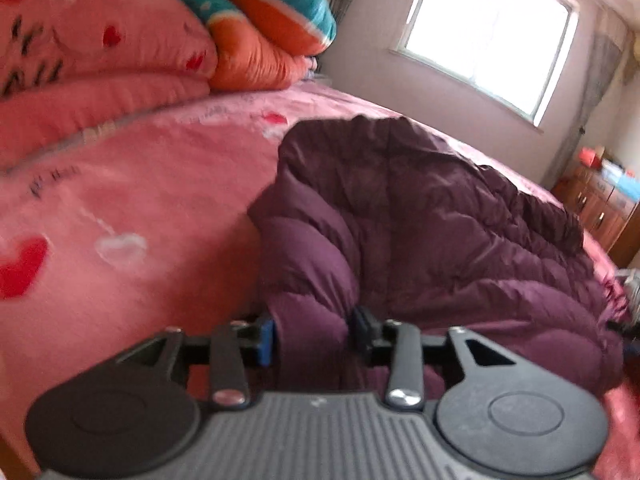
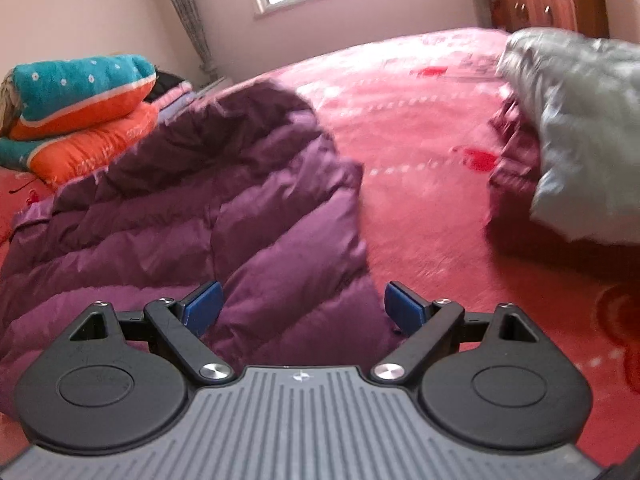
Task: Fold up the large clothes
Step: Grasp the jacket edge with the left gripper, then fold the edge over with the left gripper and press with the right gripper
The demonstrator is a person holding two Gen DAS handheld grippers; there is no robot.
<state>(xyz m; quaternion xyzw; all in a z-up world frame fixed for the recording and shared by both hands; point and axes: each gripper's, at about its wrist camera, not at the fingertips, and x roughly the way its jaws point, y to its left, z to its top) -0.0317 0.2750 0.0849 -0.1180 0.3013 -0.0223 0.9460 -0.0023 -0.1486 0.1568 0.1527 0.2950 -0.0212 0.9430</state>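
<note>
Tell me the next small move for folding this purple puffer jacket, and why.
Probably close the right tongs on the purple puffer jacket edge: their blue pads stand open either side of it, while the left tongs already bracket a puffy fold, so both ends could lift together.

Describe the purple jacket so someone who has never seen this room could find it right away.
Start at the big bed with the pink heart-print cover. Below the stacked bedding, where an orange and teal quilt sits on top, lies the purple jacket, spread on the cover. It is the only dark plum, puffy, stitched-in-bands garment; the other padded garment is pale grey.
</note>
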